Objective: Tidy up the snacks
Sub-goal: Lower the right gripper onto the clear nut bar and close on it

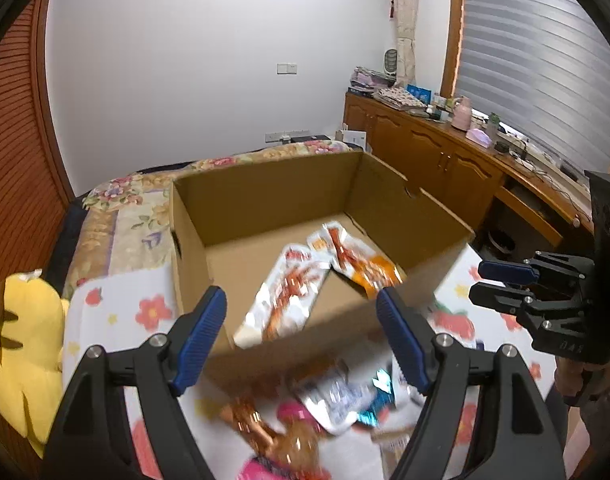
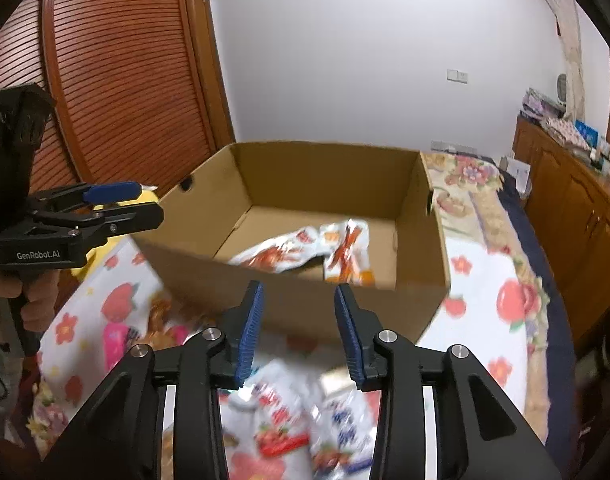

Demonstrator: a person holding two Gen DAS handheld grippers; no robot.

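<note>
An open cardboard box (image 1: 265,200) (image 2: 305,176) stands on the bed. Two white-and-orange snack packets lie inside it (image 1: 289,292) (image 2: 281,254), one nearer the right wall (image 1: 357,256) (image 2: 347,252). Several loose packets lie on the sheet in front of the box: white-and-blue ones (image 1: 337,396) (image 2: 341,428), a white-and-red one (image 2: 277,420) and a pink-and-orange one (image 1: 281,440) (image 2: 121,336). My left gripper (image 1: 301,332) (image 2: 145,202) is open and empty above the box's near wall. My right gripper (image 2: 297,328) (image 1: 481,280) is open and empty above the loose packets.
The bed has a white fruit-print sheet (image 2: 485,300) and a floral quilt (image 1: 117,208). A yellow plush toy (image 1: 17,344) lies at the left. A wooden cabinet (image 1: 445,156) with clutter runs along the right wall. A slatted wooden wardrobe (image 2: 117,72) stands at the left.
</note>
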